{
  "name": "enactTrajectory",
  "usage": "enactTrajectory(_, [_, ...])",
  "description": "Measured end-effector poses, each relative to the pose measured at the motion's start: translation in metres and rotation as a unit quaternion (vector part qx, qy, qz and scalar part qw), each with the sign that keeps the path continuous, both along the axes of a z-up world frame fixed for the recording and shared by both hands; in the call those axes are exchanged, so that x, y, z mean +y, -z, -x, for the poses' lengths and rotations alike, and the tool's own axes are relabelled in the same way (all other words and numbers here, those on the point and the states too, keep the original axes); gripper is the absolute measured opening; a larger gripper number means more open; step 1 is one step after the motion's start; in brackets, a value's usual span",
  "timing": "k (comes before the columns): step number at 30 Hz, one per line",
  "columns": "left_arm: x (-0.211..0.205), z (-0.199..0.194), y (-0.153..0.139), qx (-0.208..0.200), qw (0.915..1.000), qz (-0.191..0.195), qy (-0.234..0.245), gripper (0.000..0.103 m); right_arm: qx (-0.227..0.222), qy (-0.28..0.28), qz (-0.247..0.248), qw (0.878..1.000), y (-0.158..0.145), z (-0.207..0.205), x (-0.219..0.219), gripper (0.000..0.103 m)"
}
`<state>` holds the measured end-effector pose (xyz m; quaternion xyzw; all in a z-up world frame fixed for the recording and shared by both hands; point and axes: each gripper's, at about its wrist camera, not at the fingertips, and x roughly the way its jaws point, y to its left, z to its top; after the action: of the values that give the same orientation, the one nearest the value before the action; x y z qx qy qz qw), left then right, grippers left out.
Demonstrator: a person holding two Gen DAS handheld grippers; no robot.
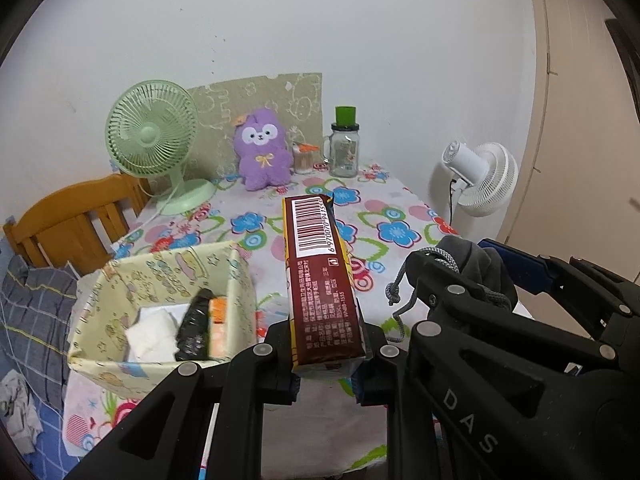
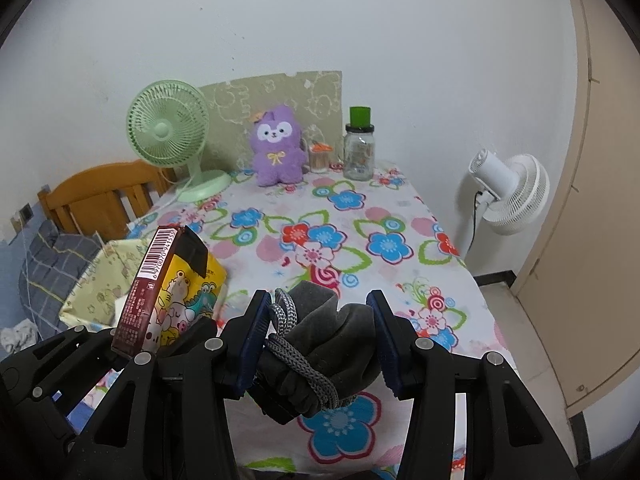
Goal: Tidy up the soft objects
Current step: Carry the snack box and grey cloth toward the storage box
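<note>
Left gripper (image 1: 326,354): a pack of tissues (image 1: 320,280) is held between the fingers, which are closed narrow on its lower end; the pack stands almost upright, lifted above the tabletop (image 1: 400,208).

Right gripper (image 2: 320,344): a grey pouch (image 2: 328,344) with a braided cord (image 2: 298,354) is pressed between the two blue pads; the fingers are kept at middle width by the cloth.

Box (image 1: 100,312): a paper box with a pale cartoon pattern is placed at the left edge of the tabletop, near the front corner. It is just beside the held pack of tissues, to its left.

Already in the box: a white cloth (image 1: 154,334), a black crinkled wrapper (image 1: 196,326) and an orange packet (image 1: 218,320) are seen inside.

Still to be done: as judged from the frames, the pack of tissues and the pouch are not yet put in the box; both are still carried.

Possibly left: a purple plush toy (image 1: 262,150) sits at the far edge of the tabletop, well apart from the box. Whether it belongs to the task cannot be told.

Progress: the work is judged to be about in the middle or later.
</note>
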<state>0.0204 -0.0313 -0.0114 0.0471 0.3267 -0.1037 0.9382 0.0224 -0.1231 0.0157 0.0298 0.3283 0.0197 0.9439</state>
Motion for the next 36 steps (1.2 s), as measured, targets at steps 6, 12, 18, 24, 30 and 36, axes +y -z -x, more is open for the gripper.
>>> enactTrajectory(6, [0.013, 0.0, -0.012, -0.009, 0.9999, 0.002, -0.007, 0.017, -0.009, -0.006, 0.001, 1.0, -0.013, -0.002, 0.013, 0.053])
enactTrajectory(12, [0.027, -0.005, -0.021, -0.01, 0.9999, 0.006, -0.012, 0.018, -0.013, -0.013, 0.002, 1.0, -0.024, -0.008, 0.026, 0.053])
enactTrajectory(18, [0.041, -0.014, -0.024, -0.011, 0.9998, 0.008, -0.017, 0.018, -0.014, -0.02, 0.006, 1.0, -0.029, -0.017, 0.039, 0.053])
enactTrajectory(24, [0.056, -0.025, -0.021, -0.003, 0.9998, 0.005, -0.02, 0.018, -0.005, -0.023, 0.007, 1.0, -0.025, -0.029, 0.056, 0.053])
enactTrajectory(30, [0.07, -0.036, -0.015, 0.003, 0.9998, 0.0, -0.022, 0.018, 0.004, -0.026, 0.006, 1.0, -0.019, -0.041, 0.072, 0.053])
enactTrajectory(36, [0.085, -0.046, -0.007, 0.013, 0.9995, -0.001, -0.028, 0.018, 0.014, -0.034, 0.015, 0.999, -0.012, -0.054, 0.088, 0.053])
